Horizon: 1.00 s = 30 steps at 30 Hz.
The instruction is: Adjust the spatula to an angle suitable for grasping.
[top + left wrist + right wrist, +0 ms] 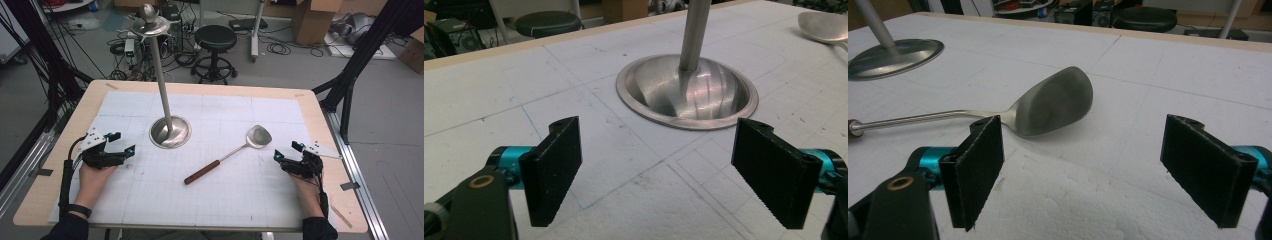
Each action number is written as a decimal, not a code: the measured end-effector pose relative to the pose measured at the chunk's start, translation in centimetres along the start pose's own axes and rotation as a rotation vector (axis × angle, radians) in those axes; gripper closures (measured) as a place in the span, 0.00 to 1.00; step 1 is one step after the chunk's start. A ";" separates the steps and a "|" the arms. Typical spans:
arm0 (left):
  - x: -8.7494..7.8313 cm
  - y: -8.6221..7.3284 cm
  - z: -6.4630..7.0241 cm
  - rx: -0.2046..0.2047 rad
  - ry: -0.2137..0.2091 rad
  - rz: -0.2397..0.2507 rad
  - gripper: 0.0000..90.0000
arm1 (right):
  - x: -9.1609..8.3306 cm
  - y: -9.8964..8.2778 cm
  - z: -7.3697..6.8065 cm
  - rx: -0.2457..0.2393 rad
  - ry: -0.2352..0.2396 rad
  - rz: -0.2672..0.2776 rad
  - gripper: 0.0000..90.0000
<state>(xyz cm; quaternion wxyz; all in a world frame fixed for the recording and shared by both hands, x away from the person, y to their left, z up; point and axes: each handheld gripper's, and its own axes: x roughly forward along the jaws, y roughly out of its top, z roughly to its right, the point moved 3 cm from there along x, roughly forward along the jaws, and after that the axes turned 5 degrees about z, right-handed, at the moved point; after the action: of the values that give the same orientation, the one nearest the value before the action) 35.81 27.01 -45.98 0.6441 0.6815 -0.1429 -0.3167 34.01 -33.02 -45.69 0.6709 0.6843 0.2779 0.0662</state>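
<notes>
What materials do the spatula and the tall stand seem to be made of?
The spatula looks like brushed steel at the blade and shaft, dull grey with soft glare. Its handle is reddish brown, probably wood, though plastic is possible. The stand appears to be polished metal: its round base shows bright streaked reflections, and the pole is matte silver.

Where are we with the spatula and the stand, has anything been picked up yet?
Nothing looks done: the spatula lies flat on the white mat, apart from the metal stand. Nothing is in hand; the left gripper and right gripper are both open and empty. Any grasping is still to come.
</notes>
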 end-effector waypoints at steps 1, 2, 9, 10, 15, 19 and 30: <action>0.0 0.0 0.0 -0.005 -0.001 0.002 0.23 | 0.0 0.0 0.0 -0.005 0.001 0.006 0.19; 0.0 0.0 -0.1 -0.005 0.002 0.000 0.23 | 0.0 0.0 0.0 -0.007 0.004 0.007 0.19; 0.1 0.0 0.2 0.019 0.004 -0.004 0.23 | -0.2 0.2 -0.3 -0.048 0.005 0.006 0.19; 0.1 0.0 0.2 0.020 0.004 -0.004 0.23 | -0.2 0.2 -0.4 -0.047 0.004 0.008 0.19; 0.1 0.1 0.2 0.017 0.009 0.000 0.23 | -0.3 0.2 -0.3 -0.050 -0.002 0.010 0.19; 0.0 0.2 0.3 0.019 0.007 0.008 0.23 | -0.3 0.2 -0.2 -0.051 -0.002 0.010 0.19; -0.8 1.5 0.6 0.018 0.004 0.086 0.23 | -0.1 0.2 -0.2 -0.055 0.002 0.009 0.19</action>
<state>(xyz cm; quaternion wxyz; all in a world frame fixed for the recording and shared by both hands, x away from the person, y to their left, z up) 35.18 26.82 -44.29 0.6511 0.6813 -0.1736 -0.2859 33.89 -32.87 -45.44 0.6890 0.6667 0.2735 0.0778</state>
